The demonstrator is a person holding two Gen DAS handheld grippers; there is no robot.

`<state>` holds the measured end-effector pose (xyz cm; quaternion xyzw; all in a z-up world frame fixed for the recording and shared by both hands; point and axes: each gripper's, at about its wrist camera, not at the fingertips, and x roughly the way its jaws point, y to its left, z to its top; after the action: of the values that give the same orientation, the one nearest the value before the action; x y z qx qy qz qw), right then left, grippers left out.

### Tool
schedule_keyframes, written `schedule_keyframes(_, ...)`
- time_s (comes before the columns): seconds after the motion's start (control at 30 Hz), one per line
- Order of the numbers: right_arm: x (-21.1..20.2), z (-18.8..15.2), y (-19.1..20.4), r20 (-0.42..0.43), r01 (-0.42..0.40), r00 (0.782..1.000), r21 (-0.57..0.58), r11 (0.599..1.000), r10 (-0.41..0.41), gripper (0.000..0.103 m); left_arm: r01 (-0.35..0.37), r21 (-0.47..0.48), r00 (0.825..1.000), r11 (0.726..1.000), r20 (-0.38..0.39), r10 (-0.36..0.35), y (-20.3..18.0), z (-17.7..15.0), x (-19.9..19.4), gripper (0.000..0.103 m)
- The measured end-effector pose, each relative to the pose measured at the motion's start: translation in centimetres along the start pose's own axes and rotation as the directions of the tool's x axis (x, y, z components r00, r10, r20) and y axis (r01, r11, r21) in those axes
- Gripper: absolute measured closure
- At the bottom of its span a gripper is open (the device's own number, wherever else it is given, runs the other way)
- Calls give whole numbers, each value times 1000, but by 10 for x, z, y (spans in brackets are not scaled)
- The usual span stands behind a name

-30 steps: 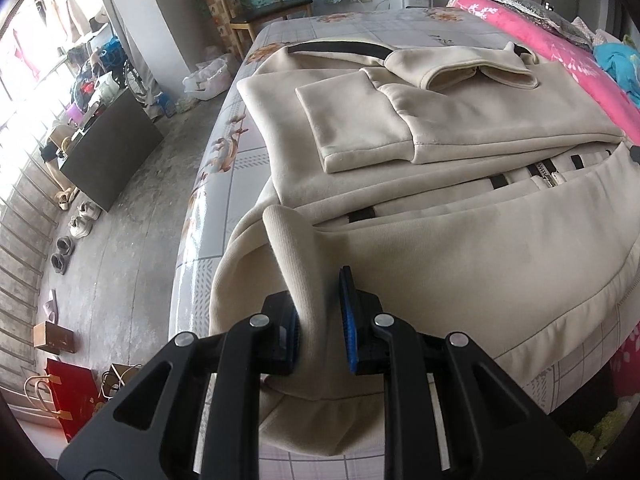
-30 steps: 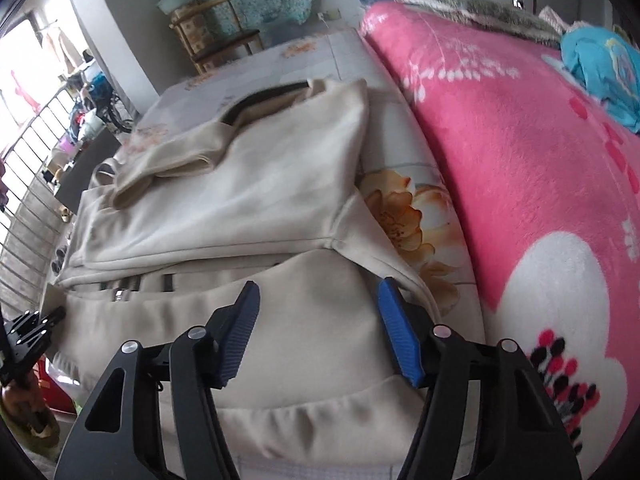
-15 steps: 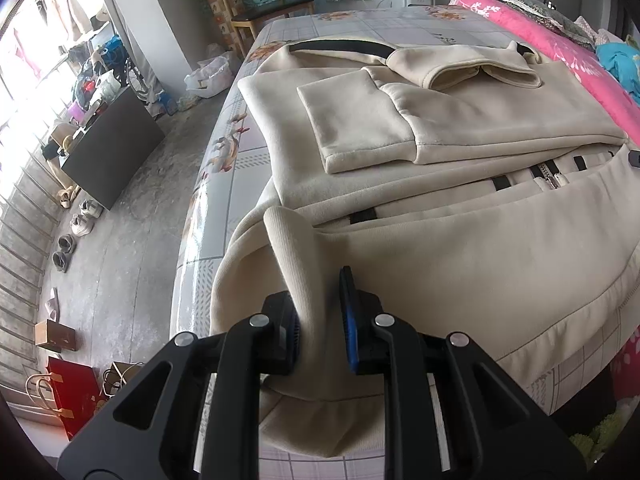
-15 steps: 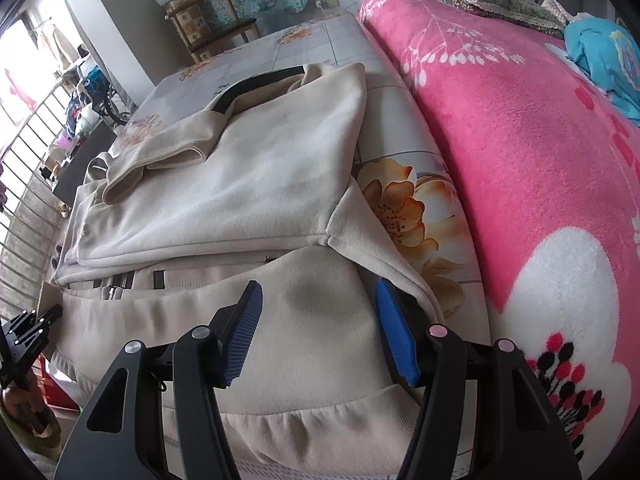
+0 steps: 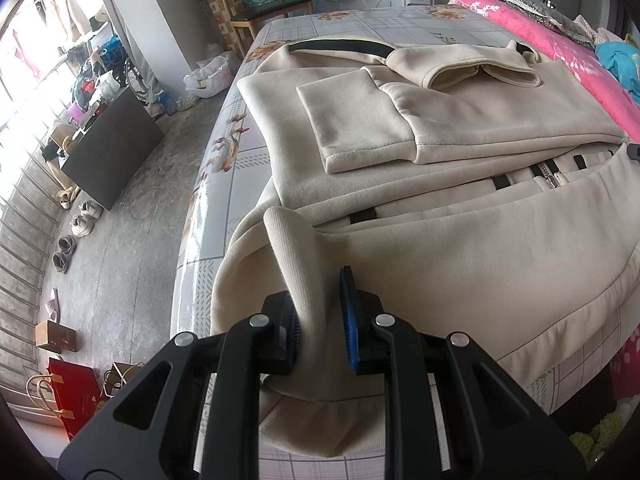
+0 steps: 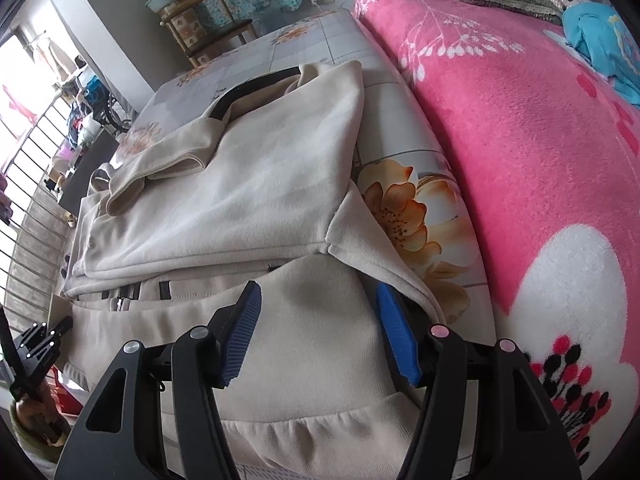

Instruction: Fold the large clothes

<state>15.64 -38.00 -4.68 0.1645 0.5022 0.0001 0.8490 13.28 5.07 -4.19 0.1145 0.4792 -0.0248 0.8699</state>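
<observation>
Spread across the floral bed sheet (image 5: 400,24), beside a pink blanket (image 6: 520,128) (no legible writing anywhere): cream jacket (image 5: 460,240), hem ridge pinched by left gripper (image 5: 320,312); right gripper (image 6: 320,332) opening astride fabric, pads apart; zipper (image 5: 548,170) clear only in left view.

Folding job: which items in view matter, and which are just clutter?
In play:
- beige jacket
- left claw, shut on its hem fold
- right claw, opening, hem between the pads
- bed

Lying about:
- pink blanket
- wooden chair
- shoes
- red bag
</observation>
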Motion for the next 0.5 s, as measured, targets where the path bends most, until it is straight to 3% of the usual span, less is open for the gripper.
schedule_keyframes(0.5,-10,-13,-4,-50,-52,997,11,999,53,39,1,1,1000,1000,1,-1,0,0,0,85)
